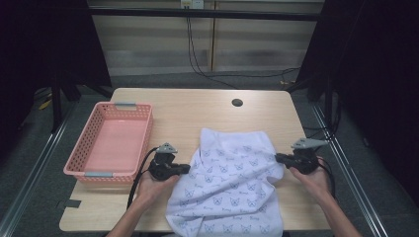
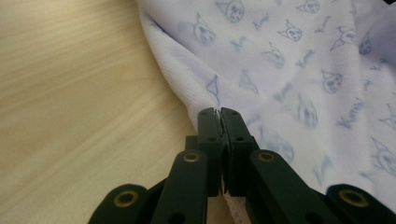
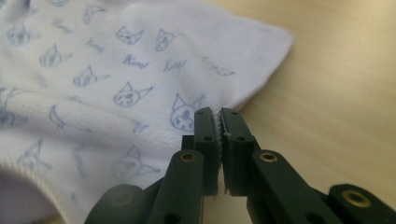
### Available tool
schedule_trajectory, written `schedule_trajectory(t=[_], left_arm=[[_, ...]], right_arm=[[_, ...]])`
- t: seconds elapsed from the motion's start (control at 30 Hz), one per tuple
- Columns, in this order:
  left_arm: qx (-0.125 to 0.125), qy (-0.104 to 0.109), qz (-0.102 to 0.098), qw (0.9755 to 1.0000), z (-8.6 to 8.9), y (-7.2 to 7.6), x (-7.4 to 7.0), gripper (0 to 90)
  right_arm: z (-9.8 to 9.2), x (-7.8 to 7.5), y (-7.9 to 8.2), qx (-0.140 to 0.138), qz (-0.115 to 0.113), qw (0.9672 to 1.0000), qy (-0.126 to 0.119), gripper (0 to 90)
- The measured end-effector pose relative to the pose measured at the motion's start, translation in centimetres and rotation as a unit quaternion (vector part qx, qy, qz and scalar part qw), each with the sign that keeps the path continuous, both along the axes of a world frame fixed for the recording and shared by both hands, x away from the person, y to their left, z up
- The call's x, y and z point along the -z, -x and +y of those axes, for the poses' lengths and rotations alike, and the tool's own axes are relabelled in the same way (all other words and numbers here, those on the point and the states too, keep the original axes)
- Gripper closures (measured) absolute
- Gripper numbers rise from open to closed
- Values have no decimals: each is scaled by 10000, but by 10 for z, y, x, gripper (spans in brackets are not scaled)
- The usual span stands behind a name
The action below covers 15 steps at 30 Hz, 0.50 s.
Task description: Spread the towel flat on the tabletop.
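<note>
At the far left of the light wooden table (image 1: 197, 106), a pink perforated plastic basket (image 1: 111, 140) is seen standing empty, just beside the left hand and well clear of the work.

The left gripper (image 1: 184, 168) is held at the left edge of the white cotton cloth printed with blue cat faces (image 1: 230, 180). In the left gripper view its jaws are seen clenched, with the hem of the cloth (image 2: 280, 70) pinched between them; a little fabric shows beneath the pads.

The cloth is spread in the middle of the table, rumpled across its upper half, with its near end hanging over the front edge.

The right gripper (image 1: 278, 158) is placed at the right edge of the cloth. In the right gripper view its jaws are closed together at the hem of the cloth (image 3: 130, 84), near a corner; only a thin margin of fabric appears to be caught.

The following faults are judged possible:
- Slippage at the right grip, caused by the shallow bite on the hem when tension is applied.
- Uneven lifting, caused by the two grips being set at different heights along the edges, so that a skewed fold would result.
- Dragging of the overhanging end off the table, caused by its weight.
</note>
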<state>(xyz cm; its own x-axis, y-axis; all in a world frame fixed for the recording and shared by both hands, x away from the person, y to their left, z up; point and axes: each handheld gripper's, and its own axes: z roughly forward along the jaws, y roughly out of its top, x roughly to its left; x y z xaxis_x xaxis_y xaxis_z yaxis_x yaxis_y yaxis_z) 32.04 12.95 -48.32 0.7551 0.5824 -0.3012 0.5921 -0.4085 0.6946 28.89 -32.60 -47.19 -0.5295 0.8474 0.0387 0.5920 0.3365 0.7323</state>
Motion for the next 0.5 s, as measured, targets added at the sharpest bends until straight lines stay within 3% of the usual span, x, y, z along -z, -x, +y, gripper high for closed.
schedule_trajectory(t=[0.17, 0.23, 0.27, 0.37, 0.43, 0.5], left_arm=[[258, 65, -30, 9996, 10, 33, -9, 878], [299, 142, -74, 9994, 14, 49, -14, 878], [308, 189, 20, 9993, 18, 59, -14, 877], [497, 209, 52, 9985, 23, 81, -13, 873], [538, 359, 69, 9979, 26, 90, -15, 854], [485, 262, -133, 9984, 25, 90, -18, 747]], right_arm=[[-4, 15, 40, -196, 254, 9995, 85, 853], [-1, 14, 52, -284, 290, 9992, 34, 850], [1, 13, 59, -366, 250, 9990, 45, 848], [7, 10, 79, -535, 333, 9980, -30, 833], [9, 10, 88, -621, 376, 9973, -75, 783], [9, 7, 91, -668, 313, 9971, -180, 688]])
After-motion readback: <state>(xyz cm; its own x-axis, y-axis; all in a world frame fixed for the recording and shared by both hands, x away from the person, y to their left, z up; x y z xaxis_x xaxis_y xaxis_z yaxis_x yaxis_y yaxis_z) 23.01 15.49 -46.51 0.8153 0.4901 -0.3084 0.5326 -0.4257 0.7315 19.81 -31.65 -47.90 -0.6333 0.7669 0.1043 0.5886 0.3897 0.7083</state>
